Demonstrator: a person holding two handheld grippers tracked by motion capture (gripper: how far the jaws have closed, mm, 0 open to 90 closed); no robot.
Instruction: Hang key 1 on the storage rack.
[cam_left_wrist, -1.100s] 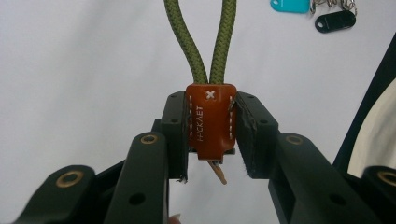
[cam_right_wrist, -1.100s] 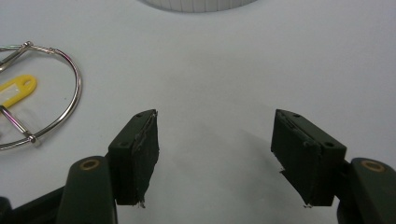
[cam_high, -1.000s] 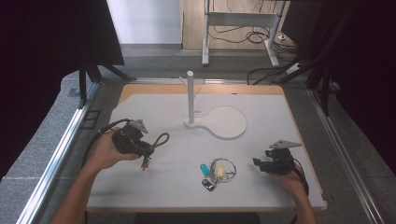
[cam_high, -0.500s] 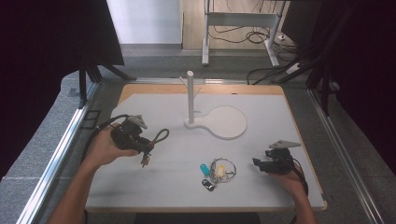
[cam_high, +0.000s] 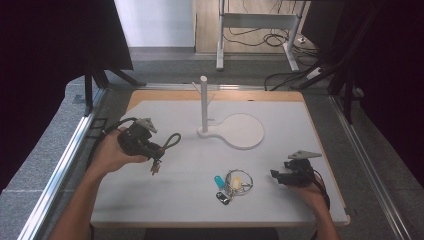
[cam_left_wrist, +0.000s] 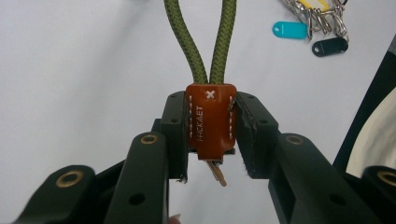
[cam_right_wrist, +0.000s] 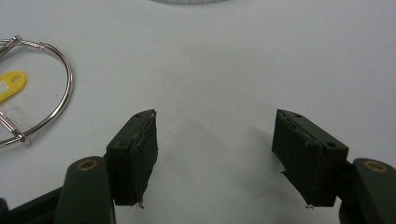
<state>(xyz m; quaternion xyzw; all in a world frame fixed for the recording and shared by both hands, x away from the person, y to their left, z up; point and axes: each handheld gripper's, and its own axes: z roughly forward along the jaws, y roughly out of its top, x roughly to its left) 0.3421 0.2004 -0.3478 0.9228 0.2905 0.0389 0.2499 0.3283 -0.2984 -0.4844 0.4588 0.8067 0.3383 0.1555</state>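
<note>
Your left claw (cam_left_wrist: 211, 140) clamped on brown leather tab (cam_left_wrist: 210, 121) of keychain, tabletop's 9 o'clock side. Green cord loop (cam_left_wrist: 201, 37) soft, floppy; light. Grip tab, not cord. Right claw (cam_right_wrist: 215, 149) wide open, empty, key ring (cam_right_wrist: 51, 93) at its 10 o'clock.

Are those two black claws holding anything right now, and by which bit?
The left gripper clamps a keychain by its brown leather tab, green cord loop pointing away. The right gripper is open and holds nothing.
</note>
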